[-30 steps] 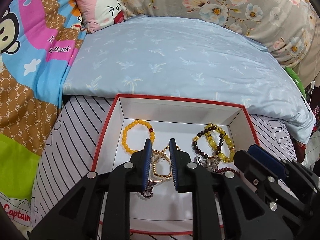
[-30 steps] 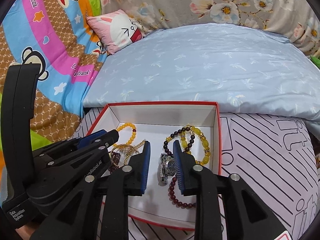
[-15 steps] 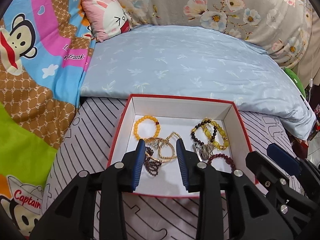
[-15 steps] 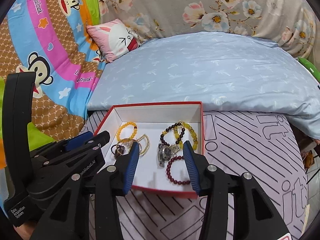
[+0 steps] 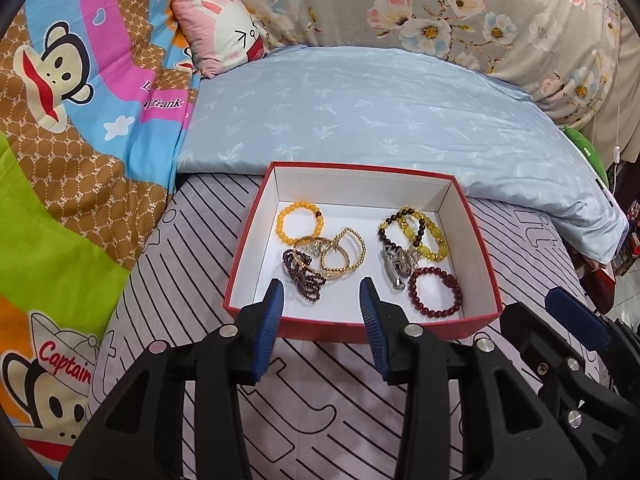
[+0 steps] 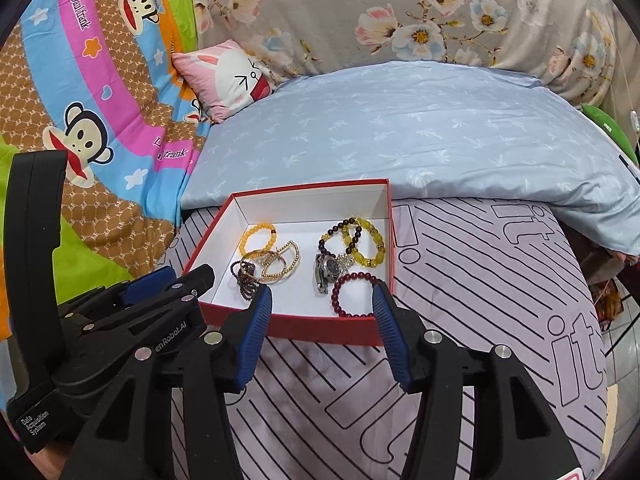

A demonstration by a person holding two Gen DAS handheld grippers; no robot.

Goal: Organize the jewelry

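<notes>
A red box [image 5: 362, 327] with a white inside sits on the striped bed cover; it also shows in the right wrist view [image 6: 320, 326]. In it lie an orange bead bracelet [image 5: 300, 222], gold bangles [image 5: 340, 258], a dark purple bead bracelet [image 5: 304, 274], yellow and dark bead bracelets [image 5: 416, 230], a watch [image 5: 394, 266] and a dark red bead bracelet [image 5: 434, 292]. My left gripper [image 5: 322, 292] is open and empty, just in front of the box's near wall. My right gripper [image 6: 322, 298] is open and empty, at the near wall too.
A light blue quilt [image 5: 380, 108] lies behind the box. A cartoon monkey blanket [image 5: 72, 120] covers the left side. A pink rabbit pillow [image 5: 222, 36] sits at the back left. The striped cover [image 6: 500, 300] extends right of the box.
Both grippers have pulled back out of the box and opened wider. The jewelry stays in the box.
</notes>
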